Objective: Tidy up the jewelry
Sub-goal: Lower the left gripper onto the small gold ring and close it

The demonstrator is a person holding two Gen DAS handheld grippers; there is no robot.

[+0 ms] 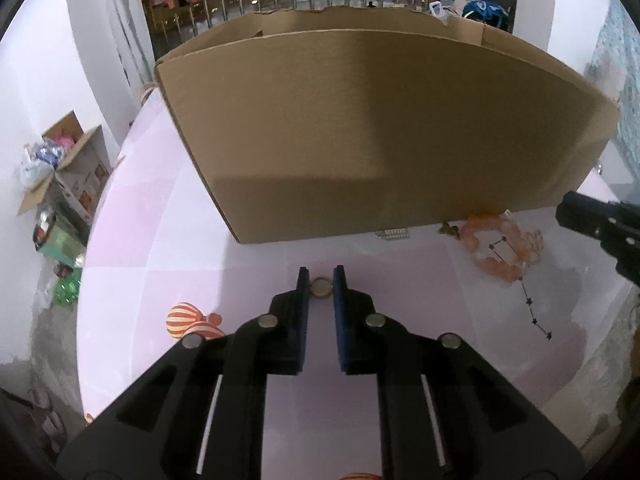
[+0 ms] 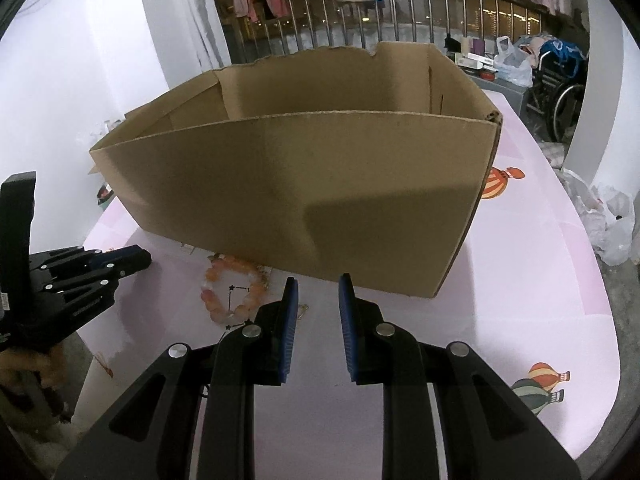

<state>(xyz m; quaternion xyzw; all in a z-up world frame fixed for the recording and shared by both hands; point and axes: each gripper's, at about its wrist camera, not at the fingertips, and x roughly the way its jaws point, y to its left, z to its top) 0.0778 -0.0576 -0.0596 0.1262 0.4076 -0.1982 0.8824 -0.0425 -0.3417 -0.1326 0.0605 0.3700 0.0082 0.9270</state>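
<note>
Pale pink covering spreads over the bench (image 1: 160, 240), with an open cardboard box (image 1: 380, 128) filling the upper frame, likely the place for the jewelry. Left gripper (image 1: 321, 286) has its fingers around a small ring (image 1: 321, 288) at centre, closing on it though contact is unclear. Right gripper (image 2: 318, 300) hovers released and empty, near the bead bracelet (image 2: 234, 290) and star necklace (image 1: 532, 308) lying loose beside the box.

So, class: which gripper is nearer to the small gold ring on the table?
Left. The left gripper has the gold ring right between its fingertips, apparently gripped. The right gripper is open, off to the ring's right beyond the orange bead bracelet.
</note>
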